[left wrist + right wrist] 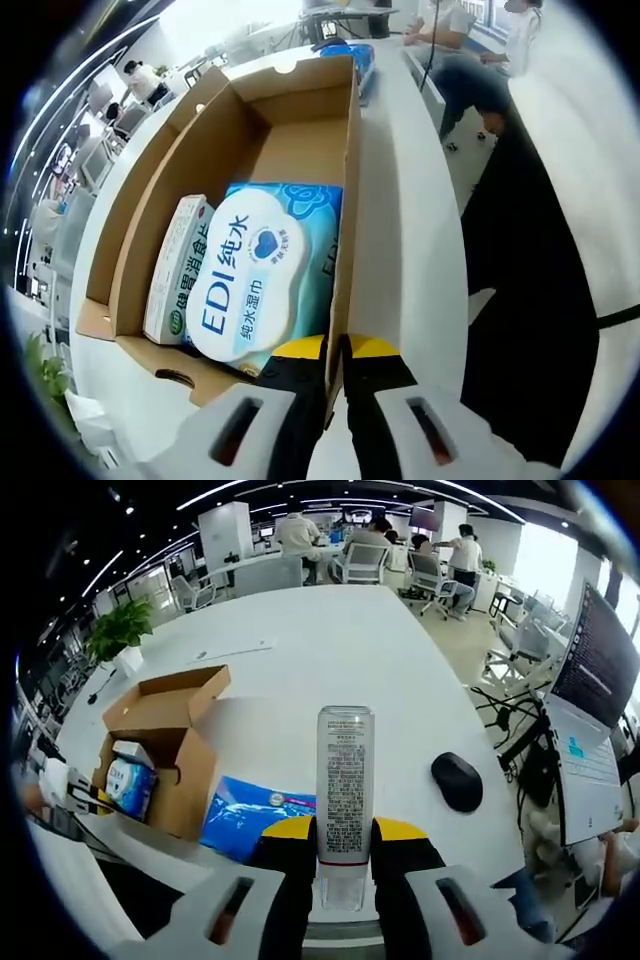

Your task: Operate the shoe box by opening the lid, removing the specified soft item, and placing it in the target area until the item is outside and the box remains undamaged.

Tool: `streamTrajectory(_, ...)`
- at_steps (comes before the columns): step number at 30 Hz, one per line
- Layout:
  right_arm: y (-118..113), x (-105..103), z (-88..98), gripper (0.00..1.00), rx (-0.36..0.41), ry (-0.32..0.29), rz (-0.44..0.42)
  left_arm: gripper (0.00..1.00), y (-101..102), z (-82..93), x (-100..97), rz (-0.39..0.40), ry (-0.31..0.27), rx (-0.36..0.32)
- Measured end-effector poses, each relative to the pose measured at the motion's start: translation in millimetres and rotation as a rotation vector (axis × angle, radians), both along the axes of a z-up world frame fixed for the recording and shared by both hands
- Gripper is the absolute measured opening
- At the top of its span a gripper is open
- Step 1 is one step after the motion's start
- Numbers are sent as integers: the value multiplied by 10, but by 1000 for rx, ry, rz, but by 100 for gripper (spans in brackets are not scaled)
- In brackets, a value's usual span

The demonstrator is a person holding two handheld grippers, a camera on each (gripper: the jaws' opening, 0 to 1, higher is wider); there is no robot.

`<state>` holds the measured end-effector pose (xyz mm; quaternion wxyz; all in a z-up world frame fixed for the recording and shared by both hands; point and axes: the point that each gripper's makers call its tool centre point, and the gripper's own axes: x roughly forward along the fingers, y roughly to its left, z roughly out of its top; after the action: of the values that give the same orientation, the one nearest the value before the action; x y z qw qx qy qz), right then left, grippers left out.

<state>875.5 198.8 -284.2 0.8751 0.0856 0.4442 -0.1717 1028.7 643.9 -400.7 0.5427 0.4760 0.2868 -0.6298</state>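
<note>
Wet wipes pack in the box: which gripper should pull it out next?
Probably left. The left gripper pinches the box wall right beside the wet wipes pack. The right gripper is shut on a tube, away from the box.

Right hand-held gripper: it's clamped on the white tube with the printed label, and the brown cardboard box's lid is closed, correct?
Not quite. The right hand-held gripper is clamped on the white printed tube, but the brown cardboard box is open, as the right gripper view shows.

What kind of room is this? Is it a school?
Probably an office, not a school: rolling chairs around desks, a computer mouse on the big white table, and a laptop.
</note>
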Motion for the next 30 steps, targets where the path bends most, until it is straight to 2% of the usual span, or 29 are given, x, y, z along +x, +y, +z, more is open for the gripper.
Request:
streamTrajectory(4, -68, -45, -128, 19, 3, 29, 8, 6, 1, -4, 4, 1, -1, 0)
streamTrajectory(11, -72, -51, -262, 19, 34, 38, 0, 6, -2, 7, 1, 8, 1, 2)
streamTrajectory(14, -101, -38, -425, 19, 44, 47, 2, 6, -3, 9, 0, 9, -2, 1)
streamTrajectory(16, -77, -46, -717, 19, 105, 53, -55, 6, -2, 5, 3, 10, -4, -1)
streamTrajectory(17, 1, -97, -882, 19, 163, 94, -70, 6, -1, 4, 3, 10, -4, -1)
streamTrajectory(19, -17, -101, -921, 19, 137, 86, -99, 6, -1, 4, 3, 10, -2, 0)
streamTrajectory(21, -5, -125, -895, 19, 105, 107, -97, 6, 0, 3, 4, 13, 0, 2)
streamTrajectory(23, 33, -90, -892, 19, 81, 117, -50, 6, 2, 1, 4, 18, -1, 3)
streamTrajectory(26, 91, -58, -929, 19, 59, 132, -28, 6, 1, 4, 3, 17, -1, 4)
streamTrajectory(30, 3, -14, -1047, 19, 90, 137, -46, 6, 4, -1, 3, 19, 3, 8)
